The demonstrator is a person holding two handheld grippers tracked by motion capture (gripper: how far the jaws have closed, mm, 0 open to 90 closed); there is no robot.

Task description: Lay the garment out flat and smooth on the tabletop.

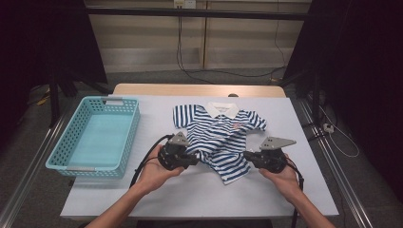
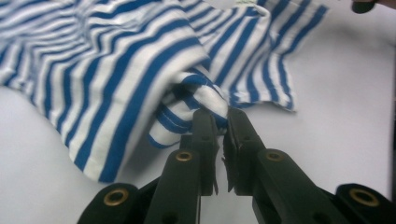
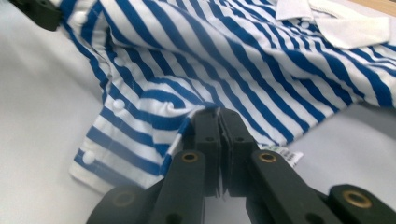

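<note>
A blue-and-white striped polo shirt [image 1: 219,129] with a white collar lies front-up on the white table [image 1: 199,197]. Its lower part is pulled up and crumpled between my two grippers. My left gripper [image 1: 194,160] is at the shirt's lower left. In the left gripper view its jaws [image 2: 223,119] are shut on a bunched fold of the striped cloth [image 2: 116,60]. My right gripper [image 1: 248,156] is at the shirt's lower right. In the right gripper view it [image 3: 218,116] is shut on the shirt's edge [image 3: 243,60], beside a small white label [image 3: 285,156].
A light blue plastic basket [image 1: 129,141] stands at the table's left with nothing in it. Bare table runs in front of the shirt and to its right. Dark frames and cables stand behind the table.
</note>
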